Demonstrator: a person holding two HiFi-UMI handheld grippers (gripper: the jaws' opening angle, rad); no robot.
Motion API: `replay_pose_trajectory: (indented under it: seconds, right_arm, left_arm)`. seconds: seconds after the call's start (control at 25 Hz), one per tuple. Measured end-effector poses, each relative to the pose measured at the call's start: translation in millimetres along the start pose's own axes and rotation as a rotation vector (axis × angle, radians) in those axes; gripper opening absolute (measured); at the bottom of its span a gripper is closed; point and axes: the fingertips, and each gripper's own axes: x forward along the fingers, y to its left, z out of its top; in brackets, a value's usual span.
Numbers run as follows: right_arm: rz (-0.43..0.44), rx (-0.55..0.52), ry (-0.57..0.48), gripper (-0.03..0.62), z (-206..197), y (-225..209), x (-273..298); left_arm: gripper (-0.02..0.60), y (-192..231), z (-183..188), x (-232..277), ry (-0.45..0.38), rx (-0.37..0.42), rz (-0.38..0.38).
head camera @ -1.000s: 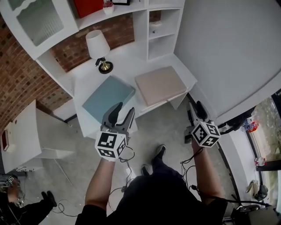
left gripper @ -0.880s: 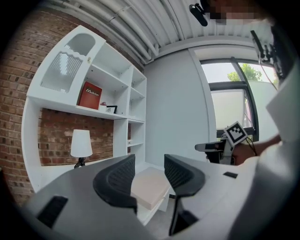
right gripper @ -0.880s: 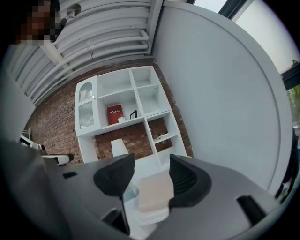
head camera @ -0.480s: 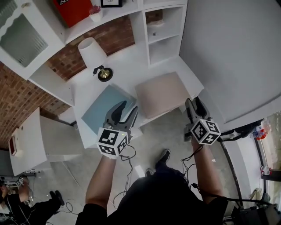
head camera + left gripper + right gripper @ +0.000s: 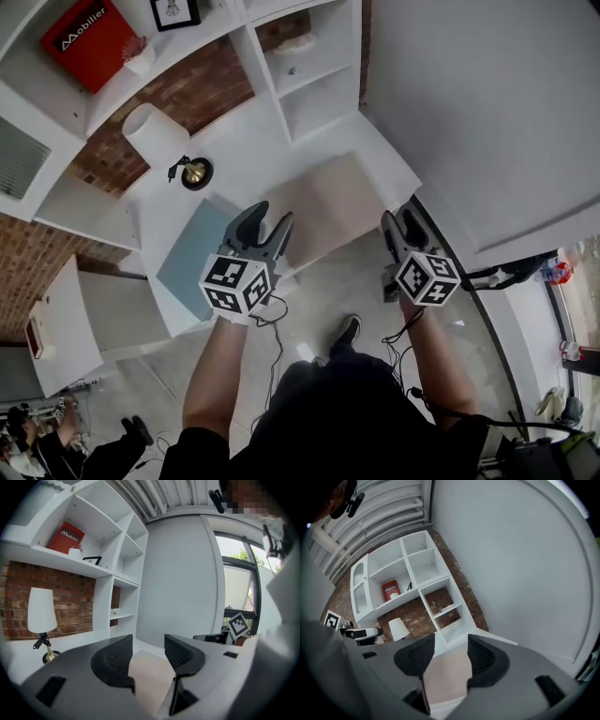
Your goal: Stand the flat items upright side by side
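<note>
Both flat items lie face down on the white worktop (image 5: 150, 220), none stood up yet. The blue-grey panel (image 5: 187, 261) sits at centre left of the head view. The beige panel (image 5: 333, 208) lies just beside it to the right, and its long axis runs from lower left to upper right of the frame, with its near long edge facing the person.

The coming move turns on that near edge of the beige panel. Both gripper views look straight along their jaws at it, so it lies ahead of and slightly below both. The left gripper (image 5: 265, 225) hangs over the beige panel's left end, close to the seam with the blue-grey one. The right gripper (image 5: 401, 220) hangs just off the panel's right end, near the worktop's corner. I cannot tell which of the 2 is nearer.

Both pairs of jaws stand released, about half spread. The beige surface shows through each gap but lies beyond the tips, so nothing is gripped or touched. To my eye they line up to take the beige panel by its 2 ends. A lamp (image 5: 155, 139) stands at the back, upper left, well apart from the panels.
</note>
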Motion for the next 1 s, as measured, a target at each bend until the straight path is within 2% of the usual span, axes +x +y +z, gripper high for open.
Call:
replay_pose_trajectory:
  seconds: [0.24,0.4,0.6,1.0]
  right_arm:
    - [-0.037,0.062,0.004,0.216,7,-37,4]
    - [-0.062,0.165,0.021,0.216,-1,-54,6]
    - [-0.097,0.229,0.040,0.216,-16,-63,10]
    - [-0.297,0.345,-0.003,0.242,-38,-86,21]
  left_arm:
    - [0.223,-13,2,40,0.046,-0.008,-0.108]
    - [0.256,-8,-6,65,0.113,0.007,-0.153]
    - [0.282,-1,-22,93,0.199,0.040,-0.243]
    - [0.290,40,-66,157,0.348,0.067,-0.384]
